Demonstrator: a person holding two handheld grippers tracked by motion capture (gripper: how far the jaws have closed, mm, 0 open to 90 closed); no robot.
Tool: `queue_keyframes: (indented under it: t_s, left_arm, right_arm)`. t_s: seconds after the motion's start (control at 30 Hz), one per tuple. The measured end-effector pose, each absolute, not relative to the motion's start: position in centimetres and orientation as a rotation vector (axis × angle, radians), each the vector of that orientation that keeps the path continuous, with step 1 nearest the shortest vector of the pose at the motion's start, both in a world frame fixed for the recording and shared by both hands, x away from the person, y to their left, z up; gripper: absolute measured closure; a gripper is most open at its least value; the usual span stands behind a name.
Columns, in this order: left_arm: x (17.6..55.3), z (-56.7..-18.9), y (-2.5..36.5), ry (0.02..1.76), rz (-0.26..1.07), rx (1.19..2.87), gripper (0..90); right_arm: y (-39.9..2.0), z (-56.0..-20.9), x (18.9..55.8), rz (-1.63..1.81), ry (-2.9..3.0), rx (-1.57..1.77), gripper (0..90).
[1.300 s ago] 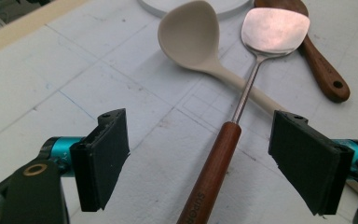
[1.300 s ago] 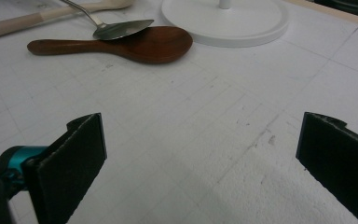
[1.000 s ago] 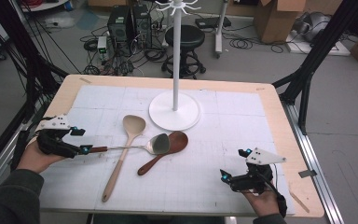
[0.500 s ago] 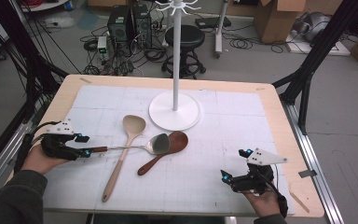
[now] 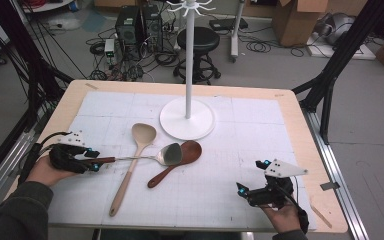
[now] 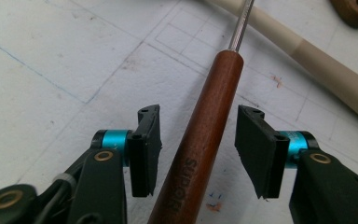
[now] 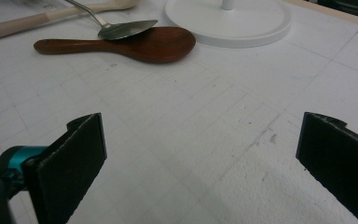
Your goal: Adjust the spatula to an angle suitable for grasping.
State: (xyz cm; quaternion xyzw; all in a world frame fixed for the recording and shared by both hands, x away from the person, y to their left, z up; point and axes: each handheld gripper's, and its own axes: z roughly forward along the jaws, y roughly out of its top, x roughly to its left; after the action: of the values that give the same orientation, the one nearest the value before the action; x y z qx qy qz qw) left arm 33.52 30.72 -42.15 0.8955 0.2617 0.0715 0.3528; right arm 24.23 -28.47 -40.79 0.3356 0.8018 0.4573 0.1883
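Observation:
A metal spoon [image 5: 170, 154] with a dark wooden handle [image 6: 204, 140] lies across the white gridded mat [image 5: 220, 145]. Its bowl rests on a dark wooden spoon [image 5: 182, 155], and its shaft crosses a pale wooden spoon [image 5: 136, 152]. My left gripper [image 5: 94, 161] straddles the end of that handle. Its jaws have just been closing on it, and in the left gripper view [image 6: 198, 116] a narrow gap still shows on each side of the handle. At the front right, my right gripper [image 5: 251, 176] rests low over bare mat, wide open [image 7: 200, 135], with nothing between its jaws.
A white stand [image 5: 187, 120] with a round base and a tall pole stands at the back middle of the mat, just behind the spoons. The wooden table edge [image 5: 305, 130] frames the mat. Chairs, cables and boxes stand on the floor beyond.
The left gripper's jaws have narrowed around the metal spoon's wooden handle and the hand has crept slightly right. The spoons and the right gripper have not moved.

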Motion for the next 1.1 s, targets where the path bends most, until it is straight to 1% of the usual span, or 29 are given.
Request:
queue_keyframes:
  t_s: [0.1,0.23,0.3,0.67,0.8,1.1]
  left_arm:
    - [33.6,-42.3,30.6,0.678,0.167,2.324,56.1]
    - [33.7,-42.4,30.5,0.660,0.150,2.329,57.5]
    - [33.7,-42.4,30.5,0.659,0.145,2.329,59.8]
    - [33.3,-42.2,30.5,0.631,0.122,2.338,64.3]
    - [33.0,-42.1,30.5,0.603,0.085,2.342,66.4]
    - [32.4,-41.6,30.3,0.551,0.051,2.322,70.9]
  right_arm:
    - [-28.5,-40.8,24.2,1.285,2.258,0.944,0.6]
    - [-28.5,-40.9,24.2,1.285,2.260,0.943,0.6]
    - [-28.4,-40.9,24.2,1.285,2.261,0.944,0.6]
    - [-28.4,-40.8,24.2,1.290,2.260,0.938,0.6]
    - [-28.5,-40.8,24.1,1.293,2.261,0.940,0.6]
    - [-28.4,-40.8,24.1,1.294,2.262,0.941,0.6]
